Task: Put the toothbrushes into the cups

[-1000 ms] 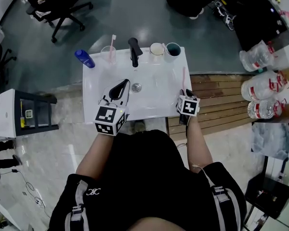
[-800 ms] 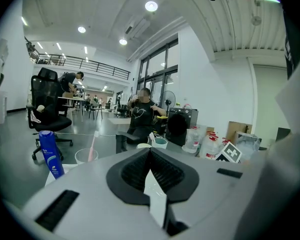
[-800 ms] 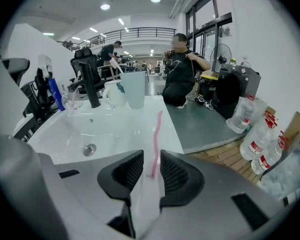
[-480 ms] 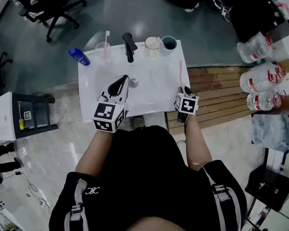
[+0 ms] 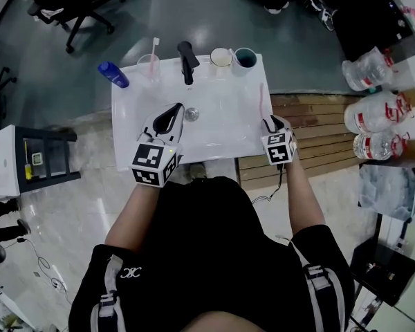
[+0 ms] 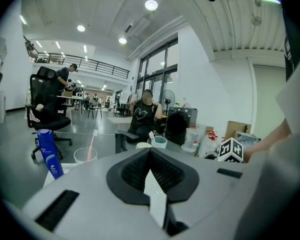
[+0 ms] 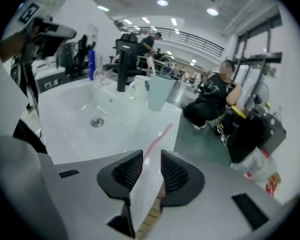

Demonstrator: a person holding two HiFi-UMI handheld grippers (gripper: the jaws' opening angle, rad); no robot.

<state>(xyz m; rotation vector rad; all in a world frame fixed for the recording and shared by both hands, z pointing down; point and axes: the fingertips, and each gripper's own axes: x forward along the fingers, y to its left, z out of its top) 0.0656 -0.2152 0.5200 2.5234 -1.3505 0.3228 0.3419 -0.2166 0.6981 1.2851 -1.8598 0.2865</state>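
A pink toothbrush [image 5: 263, 101] lies along the right rim of the white sink [image 5: 135, 140]. My right gripper [image 5: 272, 123] is at its near end, pointing down at it. In the right gripper view the toothbrush [image 7: 160, 136] runs into the gap of the right gripper [image 7: 151, 156]; the jaws are opening and the pads do not press on it. A second pink toothbrush [image 5: 154, 50] stands in a clear cup [image 5: 148, 66]. A white cup [image 5: 221, 57] and a teal cup [image 5: 247, 57] stand at the back rim. My left gripper [image 5: 170, 113] hovers over the basin, shut and empty.
A black faucet [image 5: 187, 61] stands at the back middle and a blue bottle [image 5: 115, 75] at the back left corner. The drain [image 5: 191, 114] is beside the left gripper. Wooden planks [image 5: 318, 137] and large water bottles [image 5: 373, 116] lie to the right. A black rack [image 5: 48, 159] stands left.
My right gripper has rolled about its own axis, its marker cube now showing a different face, and shifted slightly right. The toothbrush stays on the rim. The left gripper has kept still.
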